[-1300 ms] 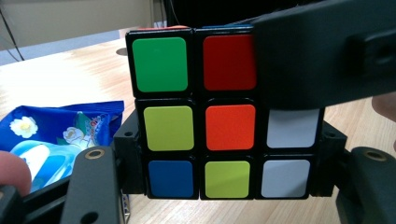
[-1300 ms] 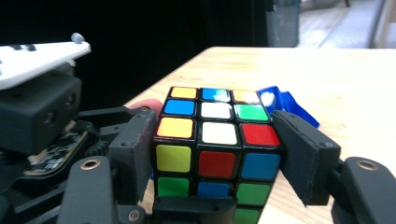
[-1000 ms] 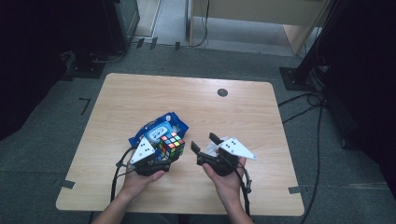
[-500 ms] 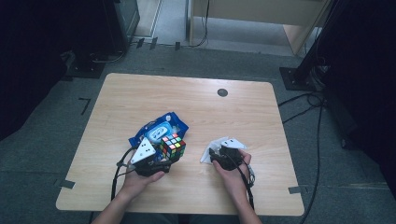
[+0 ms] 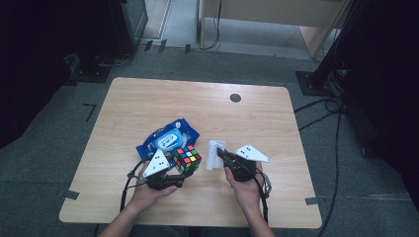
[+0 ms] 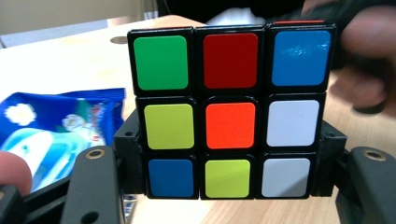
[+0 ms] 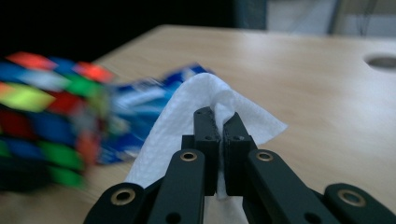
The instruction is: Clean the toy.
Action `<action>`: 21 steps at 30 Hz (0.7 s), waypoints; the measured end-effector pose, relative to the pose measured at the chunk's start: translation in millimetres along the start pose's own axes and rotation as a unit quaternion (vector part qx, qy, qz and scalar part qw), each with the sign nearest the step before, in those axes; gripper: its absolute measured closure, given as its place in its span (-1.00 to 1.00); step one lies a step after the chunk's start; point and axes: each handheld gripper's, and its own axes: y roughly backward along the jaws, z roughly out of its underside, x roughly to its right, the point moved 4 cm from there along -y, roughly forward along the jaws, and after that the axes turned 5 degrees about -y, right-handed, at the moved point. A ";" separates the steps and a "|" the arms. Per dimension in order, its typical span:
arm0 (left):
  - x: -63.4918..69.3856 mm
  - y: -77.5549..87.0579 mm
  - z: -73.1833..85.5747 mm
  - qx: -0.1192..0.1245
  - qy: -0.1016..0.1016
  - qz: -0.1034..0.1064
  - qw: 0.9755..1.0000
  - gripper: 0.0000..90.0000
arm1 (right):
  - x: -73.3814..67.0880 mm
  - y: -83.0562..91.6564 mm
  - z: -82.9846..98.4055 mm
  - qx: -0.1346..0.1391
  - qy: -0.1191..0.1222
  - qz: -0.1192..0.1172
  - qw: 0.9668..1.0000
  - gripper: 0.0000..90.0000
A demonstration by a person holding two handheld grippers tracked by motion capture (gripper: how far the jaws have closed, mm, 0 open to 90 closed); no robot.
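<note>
Light wooden table (image 5: 148,98) on grey carpet, dark room. Left gripper (image 5: 174,174) clamps multicoloured puzzle cube (image 5: 187,159) near front edge, blue wipes packet (image 5: 168,138) behind. Right gripper (image 5: 221,155), jaws just closed, pinches white wipe (image 5: 214,148) right of cube.

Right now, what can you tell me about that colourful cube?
The puzzle cube is black plastic with three rows of three coloured stickers per face. The face toward the left gripper view's camera reads green, red, blue on top, then yellow-green, orange, white, then blue, yellow-green, white. The colours are scrambled. It sits upright, squeezed between the jaws of the left gripper, near the table's front edge, beside a blue wipes pack.
</note>
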 end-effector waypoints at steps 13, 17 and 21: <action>16.5 -7.0 2.0 -0.027 -0.049 0.001 0.998 -0.25 | -59.1 -2.0 -7.0 -0.008 0.013 -0.099 0.995 0.97; 10.0 -2.5 -0.1 -0.016 -0.036 -0.002 0.999 -0.25 | -77.0 3.2 -10.2 -0.011 0.026 -0.134 0.991 0.97; 2.4 2.7 -1.9 -0.010 -0.025 -0.010 1.000 -0.25 | -78.6 7.5 -13.2 -0.006 0.032 -0.140 0.990 0.97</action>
